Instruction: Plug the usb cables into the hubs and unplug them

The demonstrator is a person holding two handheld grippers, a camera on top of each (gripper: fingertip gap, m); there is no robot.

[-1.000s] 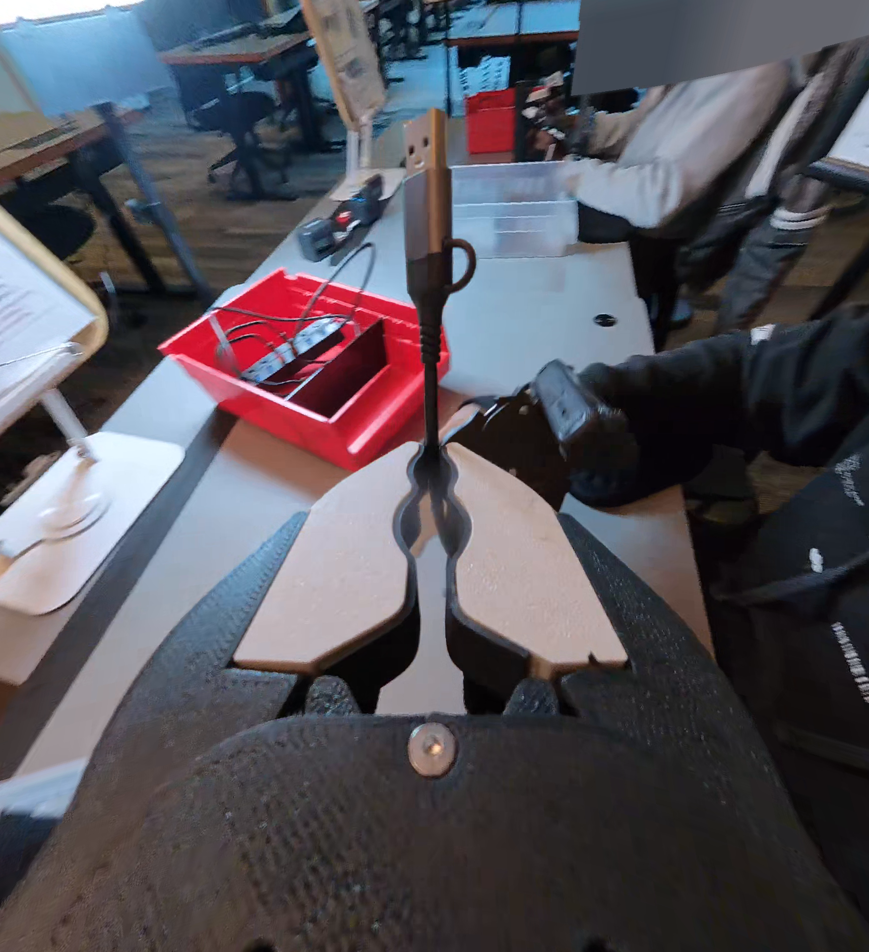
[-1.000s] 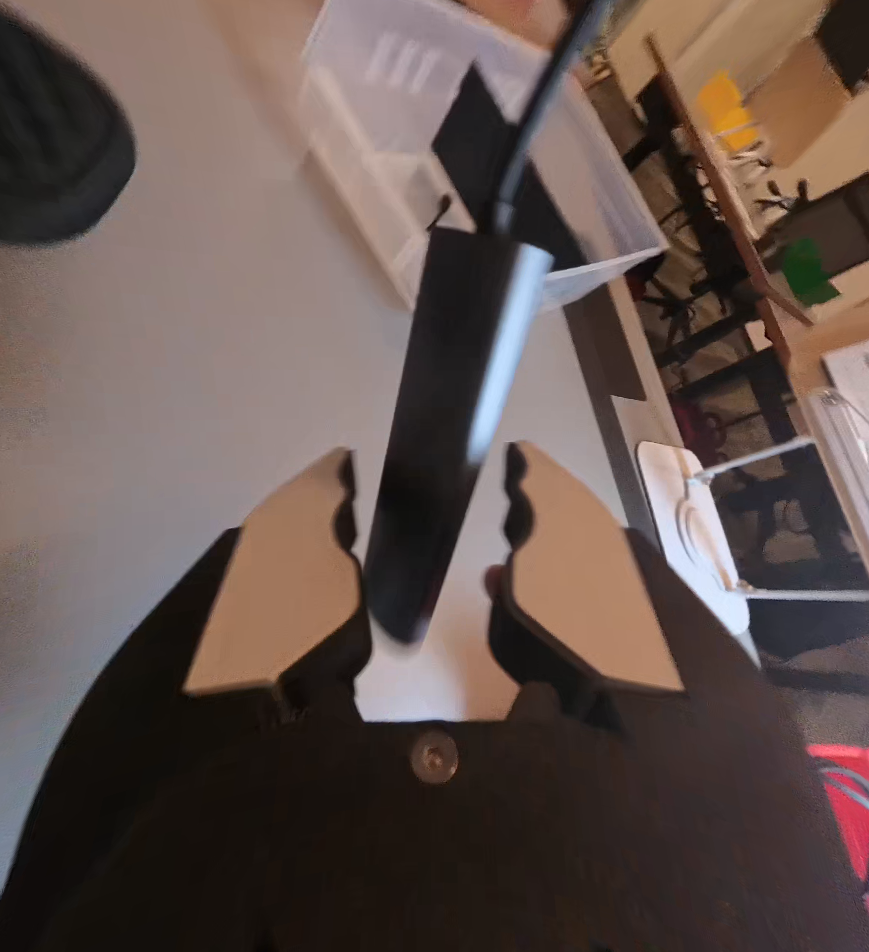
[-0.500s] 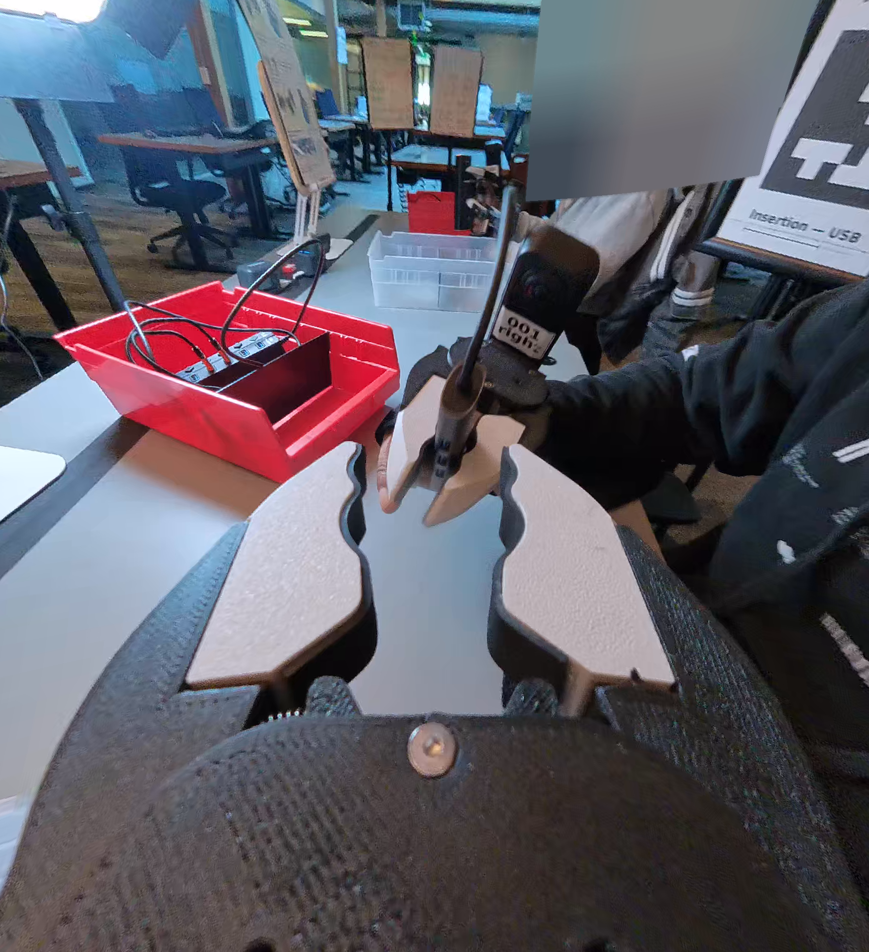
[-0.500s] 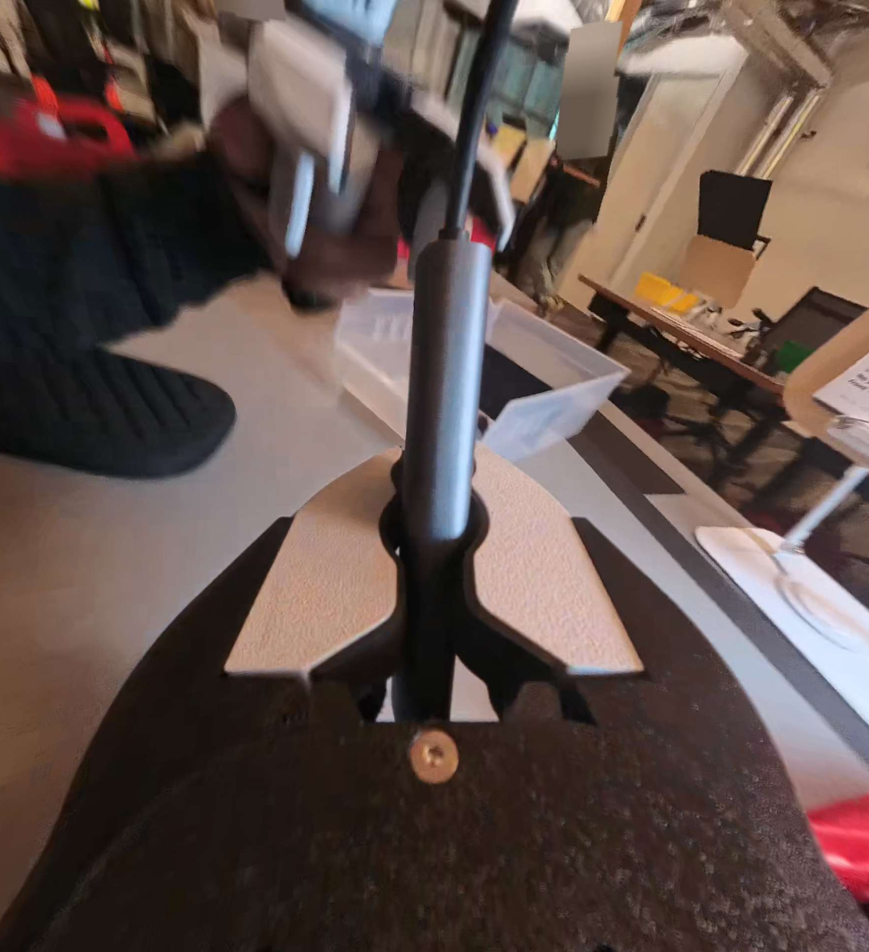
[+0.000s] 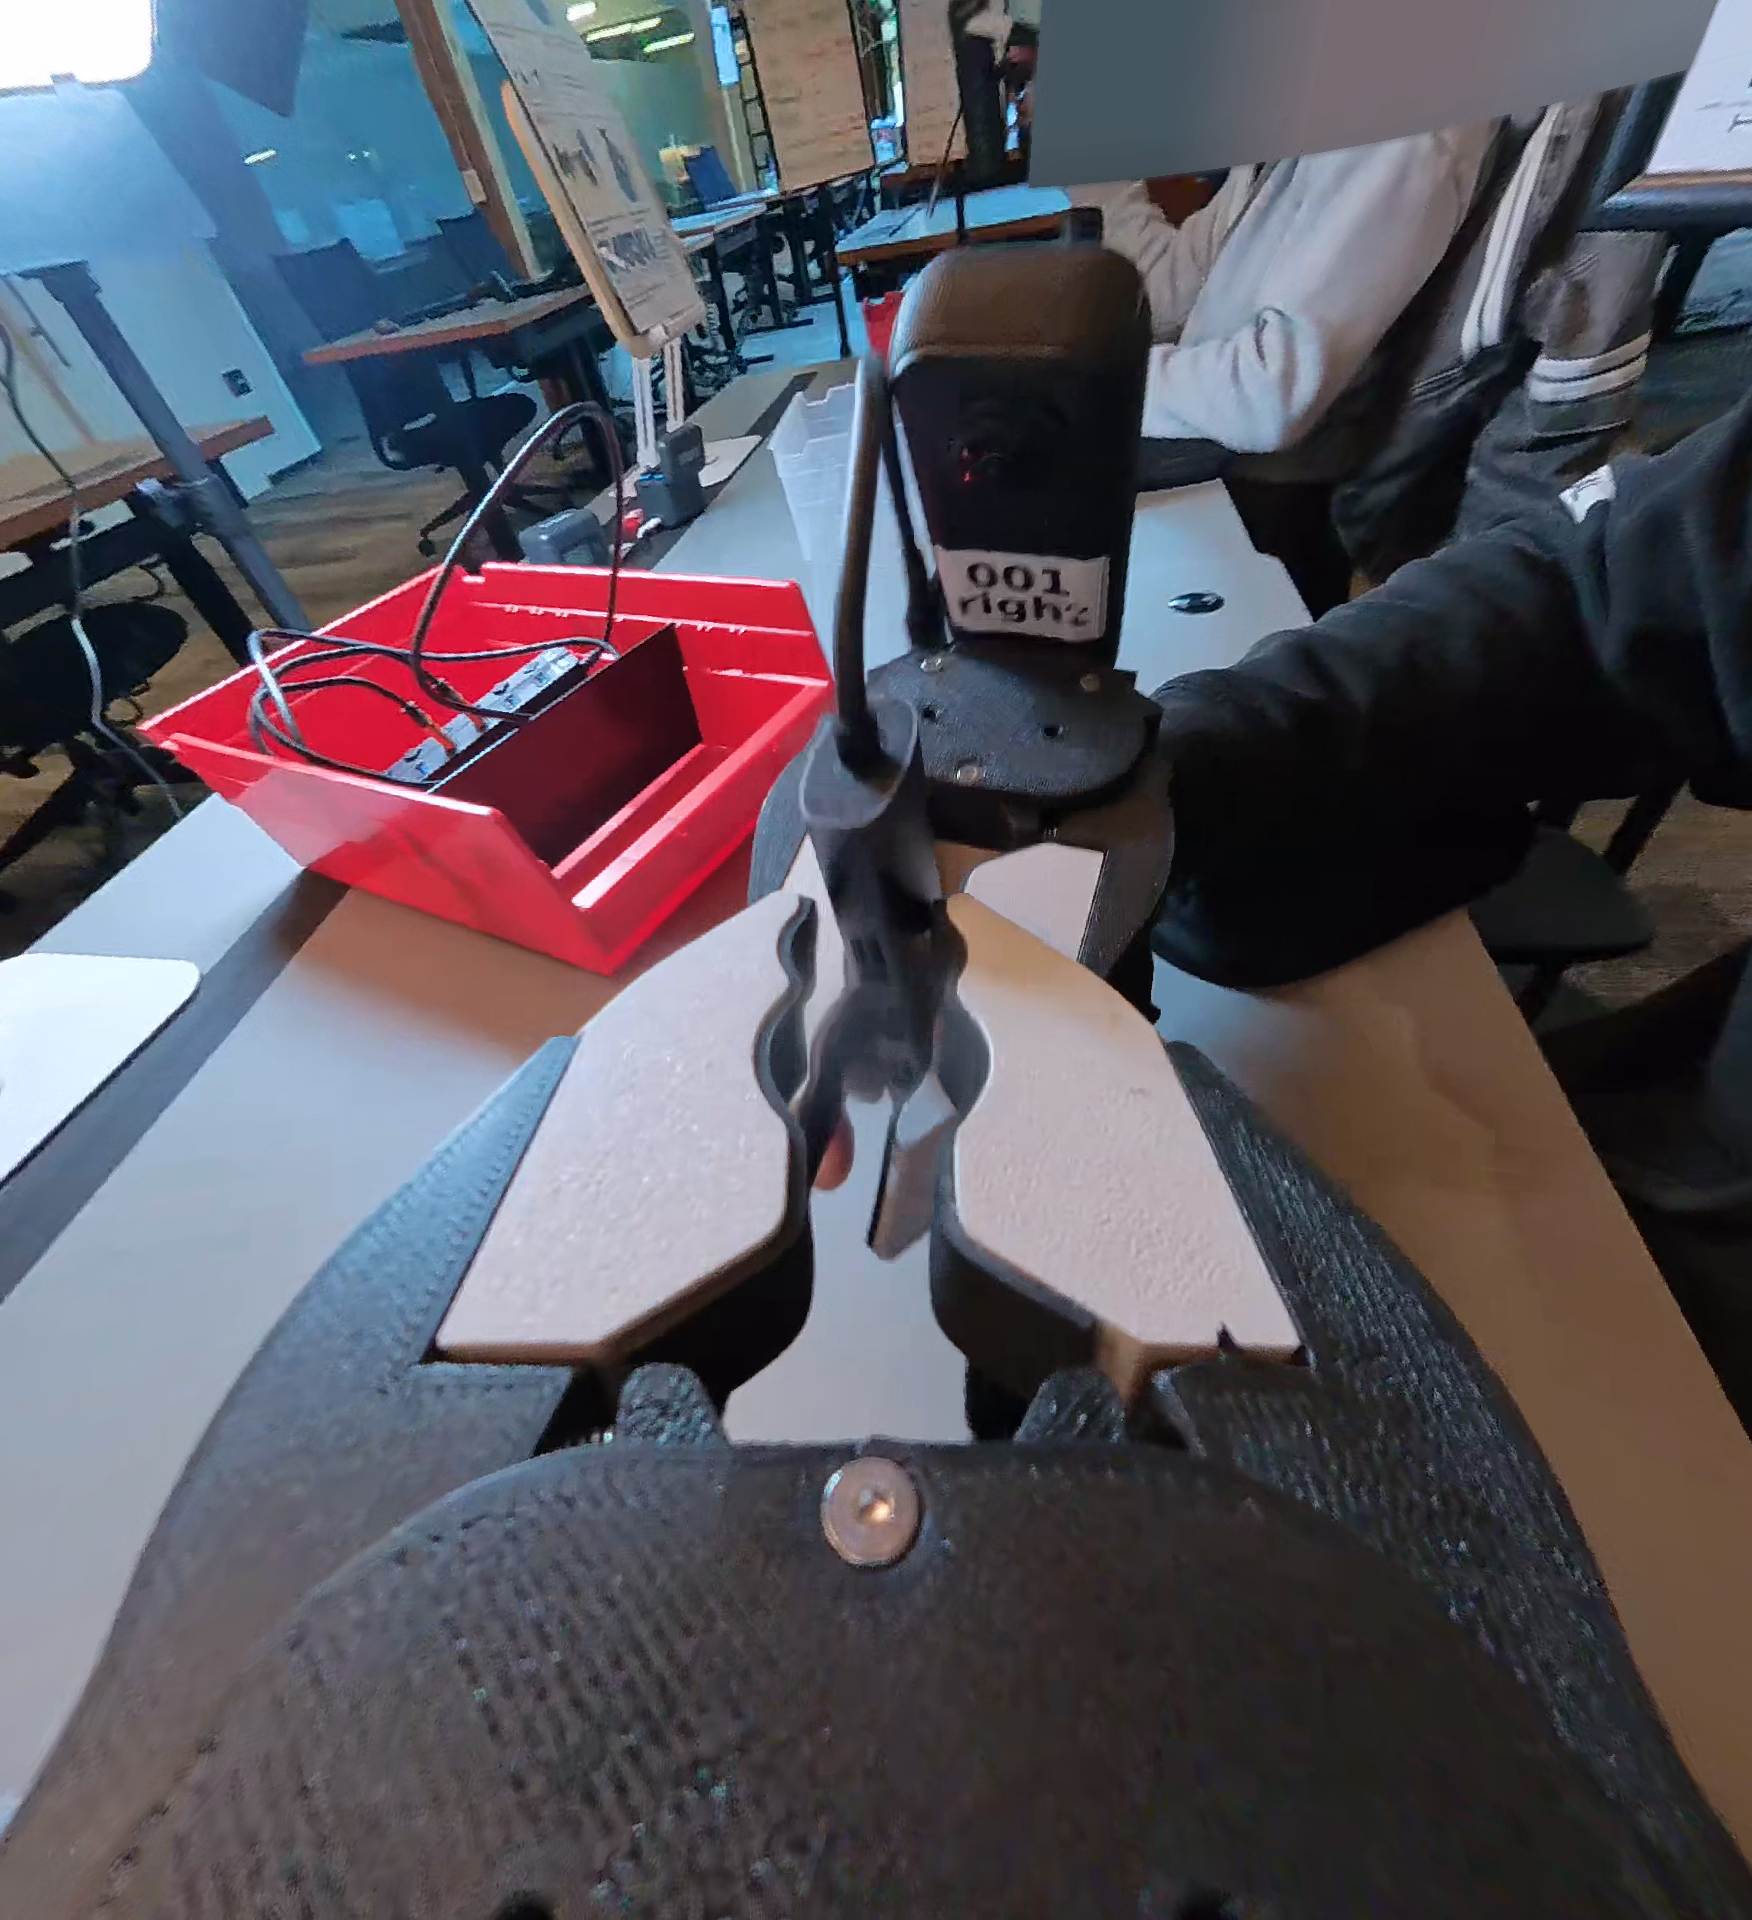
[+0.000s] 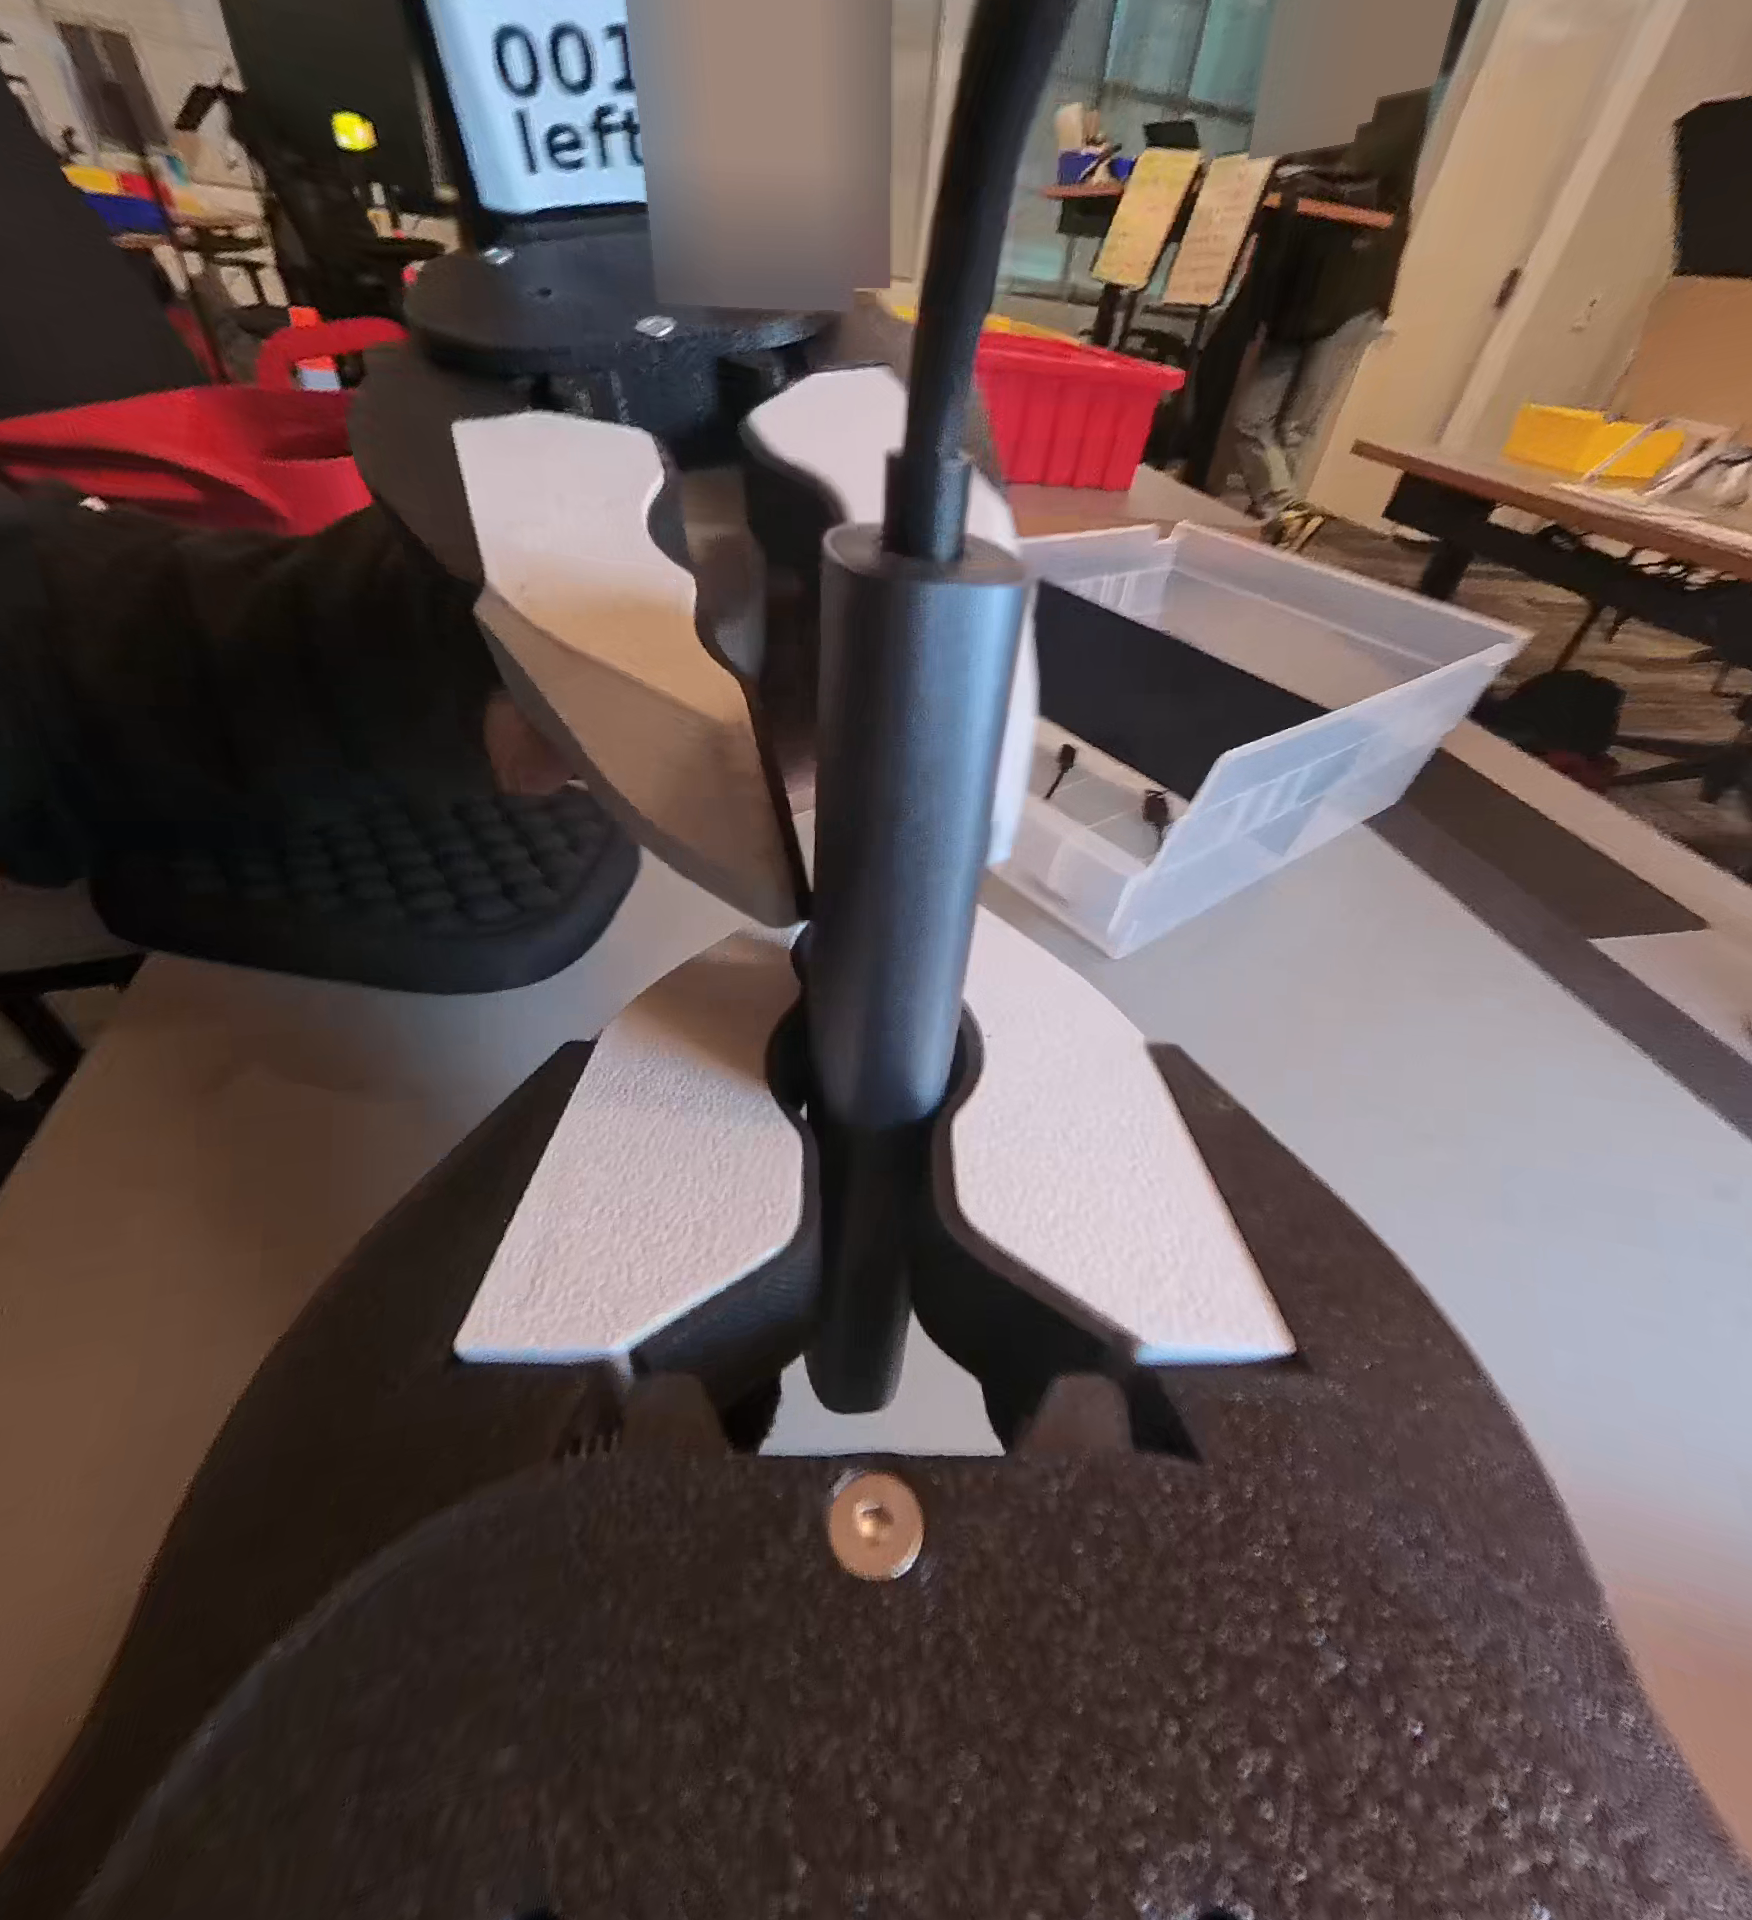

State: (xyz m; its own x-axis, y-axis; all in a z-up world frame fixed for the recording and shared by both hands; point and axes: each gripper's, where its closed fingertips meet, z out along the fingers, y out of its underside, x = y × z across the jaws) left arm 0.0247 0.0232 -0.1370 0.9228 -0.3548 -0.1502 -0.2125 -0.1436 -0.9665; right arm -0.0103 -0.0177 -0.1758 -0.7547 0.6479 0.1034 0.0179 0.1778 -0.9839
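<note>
A dark grey hub [image 6: 903, 831] stands upright with its black cable [image 6: 965, 260] leaving its top. My right gripper [image 6: 887, 956] is shut on the hub at the finger notch. In the left wrist view the hub [image 5: 877, 935] looks blurred and its cable [image 5: 856, 540] rises past the right gripper's camera housing [image 5: 1017, 436]. My left gripper [image 5: 877, 914] faces the right one, its jaws closed in around the same hub, whose shiny lower end shows in the gap. The left fingers [image 6: 581, 623] reach the hub from the far side.
A red bin [image 5: 456, 831] holding more hubs and black cables [image 5: 498, 707] sits on the grey table [image 5: 332, 1091] to the left. A clear plastic bin [image 6: 1319, 748] lies behind. A white stand base [image 5: 41, 1039] is at the table's left edge. A person in a pale jacket [image 5: 1267, 343] sits beyond. One gripper's finger ends stand about 6 cm off the other's.
A second ago my left gripper held a USB cable, then opened empty. Now it has moved in and narrowed around the hub. My right gripper went from open to shut on the hub.
</note>
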